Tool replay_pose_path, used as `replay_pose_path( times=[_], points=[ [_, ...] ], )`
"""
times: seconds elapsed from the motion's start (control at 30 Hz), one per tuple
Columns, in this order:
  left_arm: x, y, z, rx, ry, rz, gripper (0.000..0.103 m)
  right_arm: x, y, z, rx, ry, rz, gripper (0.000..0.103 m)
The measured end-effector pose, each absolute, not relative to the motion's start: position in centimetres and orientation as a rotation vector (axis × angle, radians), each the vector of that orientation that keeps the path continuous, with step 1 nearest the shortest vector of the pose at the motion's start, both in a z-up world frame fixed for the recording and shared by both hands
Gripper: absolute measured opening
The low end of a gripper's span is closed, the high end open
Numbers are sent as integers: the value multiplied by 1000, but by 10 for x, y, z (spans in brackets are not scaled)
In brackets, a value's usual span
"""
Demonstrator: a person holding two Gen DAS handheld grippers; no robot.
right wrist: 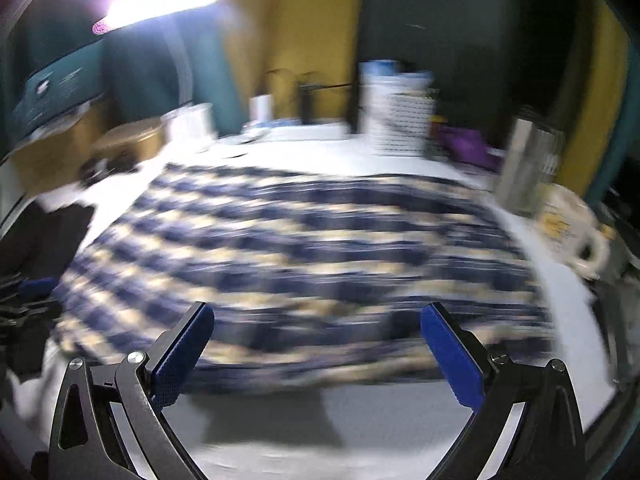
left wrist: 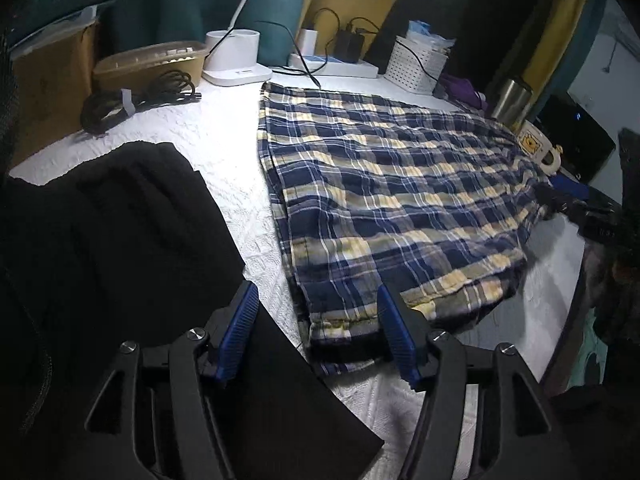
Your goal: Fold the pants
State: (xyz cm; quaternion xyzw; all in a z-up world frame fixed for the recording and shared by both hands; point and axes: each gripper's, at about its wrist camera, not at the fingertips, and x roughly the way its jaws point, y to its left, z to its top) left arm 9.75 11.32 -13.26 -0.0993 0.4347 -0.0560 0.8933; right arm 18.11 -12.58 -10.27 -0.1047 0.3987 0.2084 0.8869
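The left claw (left wrist: 316, 332) hangs open, empty, over the near hem of the plaid pants (left wrist: 392, 184) spread flat mid-worktop (left wrist: 224, 148), likely lining up a grip, while the right claw (right wrist: 316, 344), equally open, faces their opposite edge.

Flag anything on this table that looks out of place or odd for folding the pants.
The plaid pants lie flat, but their far right edge runs up against a steel tumbler and mug. A black garment crowds the left. Both the left gripper and right gripper are open.
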Motion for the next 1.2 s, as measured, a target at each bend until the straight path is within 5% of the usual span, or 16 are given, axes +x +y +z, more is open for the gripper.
replay_pose_path(
  times=[0.07, 0.23, 0.33, 0.8, 1.2],
  points=[
    [96, 111, -133, -186, 894, -126, 61, 174, -104, -109, -236, 839, 477, 103],
    [93, 108, -136, -149, 896, -157, 17, 163, -71, -130, -261, 898, 541, 103],
    [88, 107, -135, -128, 878, -160, 8, 153, -63, -138, -295, 915, 550, 103],
    [69, 114, -135, -113, 874, -135, 0, 127, -64, -147, -313, 918, 537, 103],
    [63, 127, -113, -181, 845, -81, 4, 120, -77, -145, -260, 918, 575, 103]
  ],
)
